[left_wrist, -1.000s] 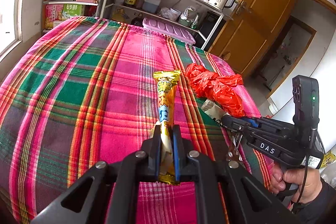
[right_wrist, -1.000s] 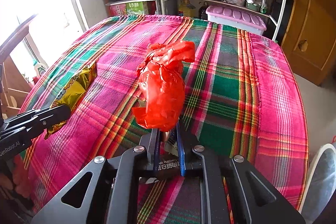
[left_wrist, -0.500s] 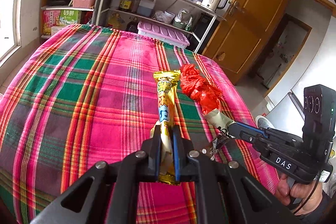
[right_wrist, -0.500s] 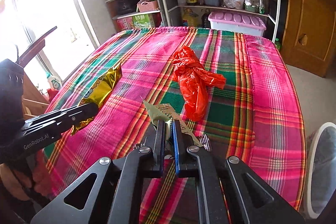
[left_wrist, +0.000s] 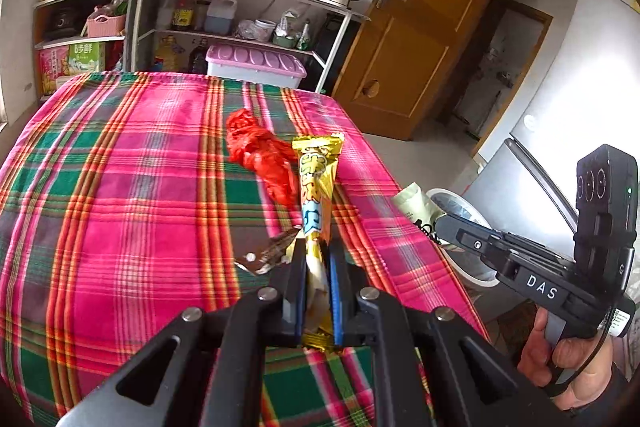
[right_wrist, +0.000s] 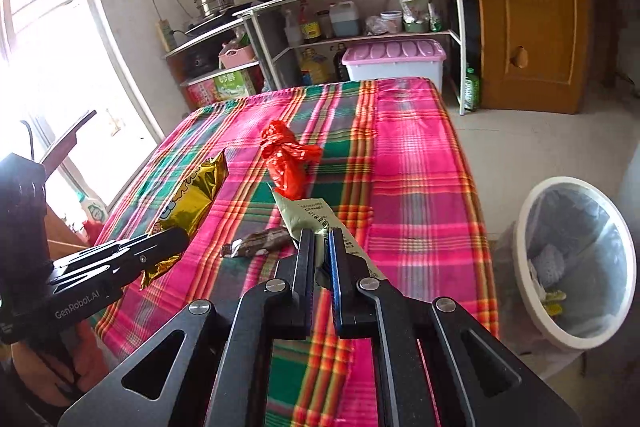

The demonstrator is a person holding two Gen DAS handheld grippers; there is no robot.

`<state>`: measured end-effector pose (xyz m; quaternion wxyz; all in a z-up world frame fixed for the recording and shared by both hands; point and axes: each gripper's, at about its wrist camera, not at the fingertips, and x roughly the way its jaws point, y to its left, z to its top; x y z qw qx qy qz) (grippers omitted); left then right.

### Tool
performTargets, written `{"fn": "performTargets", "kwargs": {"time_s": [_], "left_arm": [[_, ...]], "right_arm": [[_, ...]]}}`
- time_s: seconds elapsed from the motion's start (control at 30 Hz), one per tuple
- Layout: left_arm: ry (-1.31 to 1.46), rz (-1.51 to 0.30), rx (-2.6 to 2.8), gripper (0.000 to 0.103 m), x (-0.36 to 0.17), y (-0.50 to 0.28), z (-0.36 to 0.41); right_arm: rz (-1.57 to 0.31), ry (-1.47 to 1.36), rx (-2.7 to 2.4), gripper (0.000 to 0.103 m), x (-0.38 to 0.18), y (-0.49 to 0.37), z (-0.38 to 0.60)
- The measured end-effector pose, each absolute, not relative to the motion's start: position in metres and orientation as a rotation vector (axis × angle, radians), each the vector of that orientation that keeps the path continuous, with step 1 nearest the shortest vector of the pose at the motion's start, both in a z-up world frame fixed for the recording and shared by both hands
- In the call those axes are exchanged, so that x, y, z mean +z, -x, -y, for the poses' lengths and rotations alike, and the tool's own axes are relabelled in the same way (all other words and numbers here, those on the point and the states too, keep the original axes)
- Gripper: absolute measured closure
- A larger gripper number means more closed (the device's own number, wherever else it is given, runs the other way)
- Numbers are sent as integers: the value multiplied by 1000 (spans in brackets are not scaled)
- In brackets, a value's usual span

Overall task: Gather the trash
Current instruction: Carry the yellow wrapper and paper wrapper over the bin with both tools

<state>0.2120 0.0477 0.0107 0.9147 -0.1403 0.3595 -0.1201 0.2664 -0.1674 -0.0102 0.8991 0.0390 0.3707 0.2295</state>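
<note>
a plaid-covered table (right_wrist: 420, 163) carries a red bag (right_wrist: 288, 159) ahead of the claws — a brown wrapper (right_wrist: 260, 242) nearer, just left.

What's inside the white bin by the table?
The white bin has a clear liner; a few pale scraps and something yellow-green lie low on its left side. Its bottom is hidden by the near rim and liner glare.

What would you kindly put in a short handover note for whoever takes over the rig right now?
Left tool: shut on the yellow snack wrapper, above the table.
Right tool: shut on the pale green packet, near the table's right edge.
On the plaid tablecloth: red plastic bag, brown wrapper.
White bin stands on the floor, right of the table; some trash already inside.
Left: bin both held items, then collect the bag and brown wrapper.
</note>
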Motion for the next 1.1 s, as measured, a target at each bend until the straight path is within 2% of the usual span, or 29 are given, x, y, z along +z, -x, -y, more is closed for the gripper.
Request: {"fn": "performTargets", "kwargs": {"time_s": [0.47,1.1], "left_arm": [[164,-787,-442,93,14,-247,70],[95,-954,-573,92,-33,-322,199]], "right_arm": [[-750,-230,242,96,-17,-260,291],[-837,-371,48,96,-78,-296,405]]}}
